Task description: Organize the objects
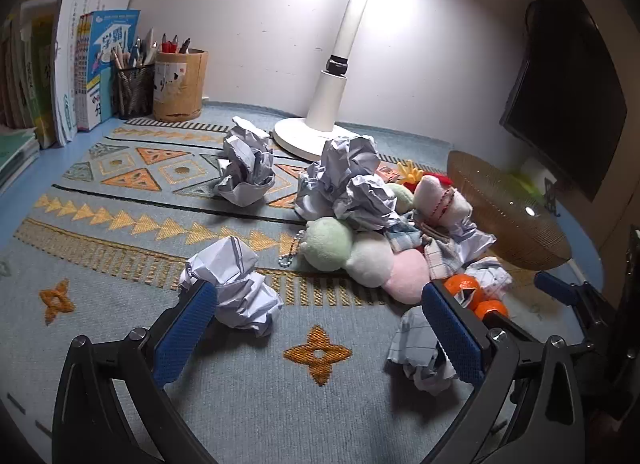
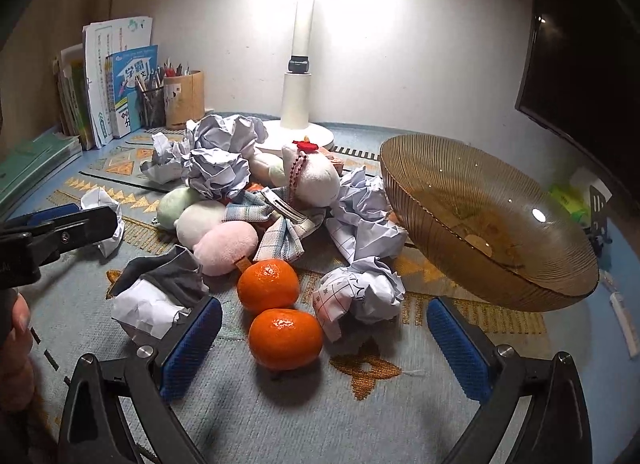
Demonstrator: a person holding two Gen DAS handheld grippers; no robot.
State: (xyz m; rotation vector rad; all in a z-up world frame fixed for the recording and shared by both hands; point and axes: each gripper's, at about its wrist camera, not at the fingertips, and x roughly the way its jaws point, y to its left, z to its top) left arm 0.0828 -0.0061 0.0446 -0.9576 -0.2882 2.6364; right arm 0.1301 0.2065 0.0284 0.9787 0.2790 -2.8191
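Left gripper (image 1: 320, 328) wide, empty; paper ball (image 1: 236, 288) by its left finger. Right gripper (image 2: 324, 338) wide, empty; front orange (image 2: 285, 339) between fingers, untouched; bowl (image 2: 492, 223) ahead-right.

My left gripper (image 1: 318, 304) is angled down toward the desk, its jaws spread wide with nothing between the blue pads (image 1: 185, 334). My right gripper (image 2: 324, 330) tilts down much the same, jaws fully apart too, and it grips nothing. The two sit side by side: from the right wrist camera the left one's black finger pokes in at the left edge. My hand (image 2: 16, 344) shows there too, fingers curled round the handle.
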